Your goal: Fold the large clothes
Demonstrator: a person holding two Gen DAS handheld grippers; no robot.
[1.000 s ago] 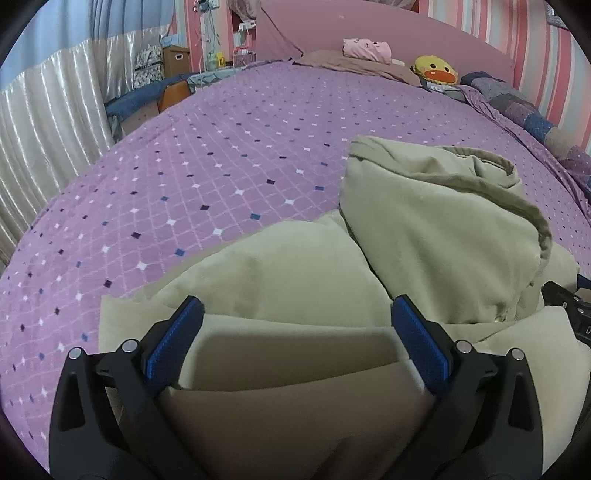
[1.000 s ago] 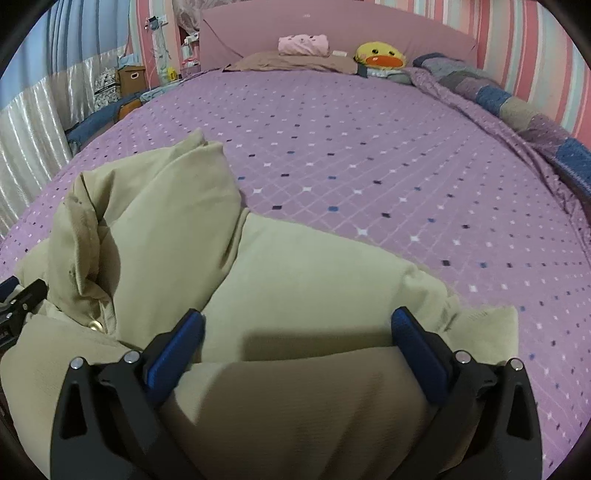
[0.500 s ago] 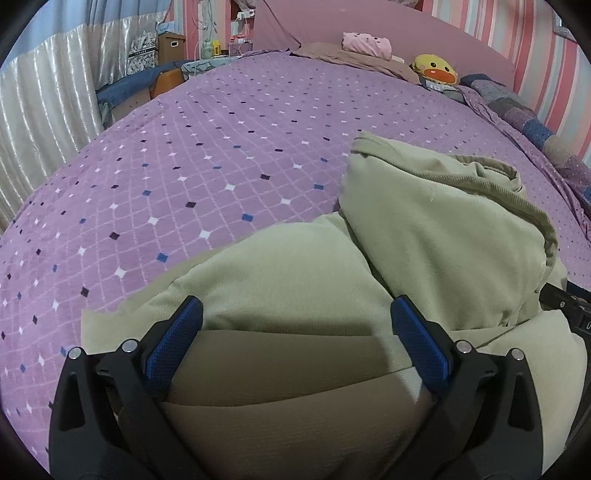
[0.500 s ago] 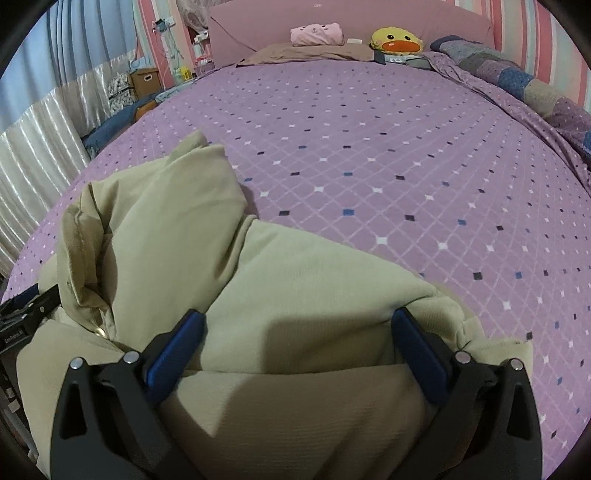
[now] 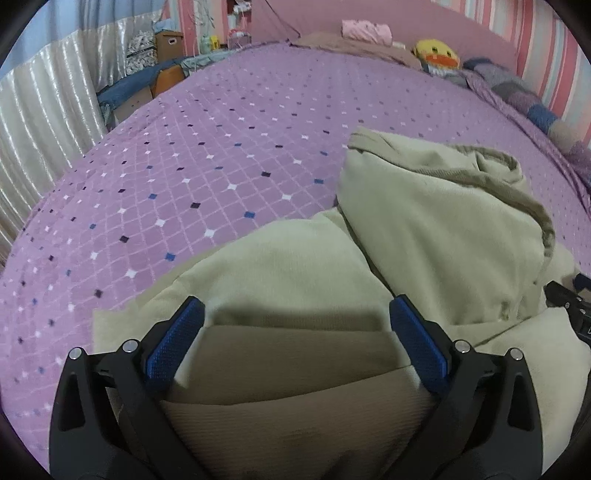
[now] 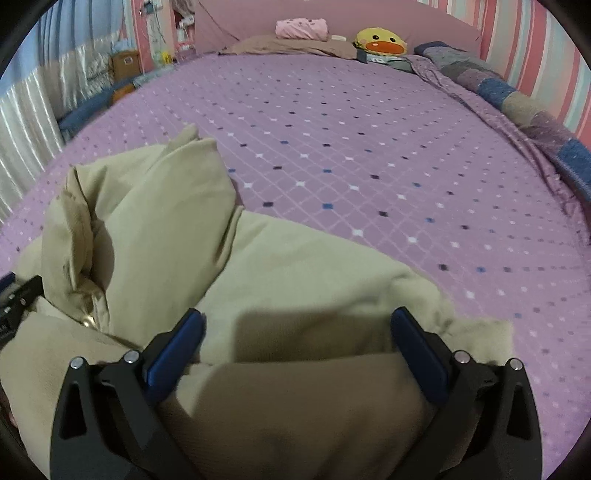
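A large beige garment (image 5: 424,229) lies bunched on the purple bedspread (image 5: 221,155), with a puffed fold standing up in the middle. My left gripper (image 5: 295,306) is open, and a thick folded edge of the garment spans the wide gap between its blue pads (image 5: 173,339). In the right wrist view the same garment (image 6: 155,206) shows a metal snap (image 6: 86,322) at its lower left. My right gripper (image 6: 298,317) is also open, with a fold of the cloth lying across its gap. Each gripper's black body shows at the edge of the other's view (image 5: 570,306) (image 6: 18,299).
Pillows (image 6: 295,42), a pink folded cloth (image 6: 301,28) and a yellow duck toy (image 6: 380,40) sit at the headboard. A patchwork quilt (image 6: 517,107) runs along the right wall. Silver curtains (image 5: 40,122) and boxes (image 5: 168,40) stand left of the bed.
Both grippers have shifted slightly along the bed with cloth still lying between their fingers. The garment's outer corners have drawn in and it sits more bunched. The fingers stay spread.
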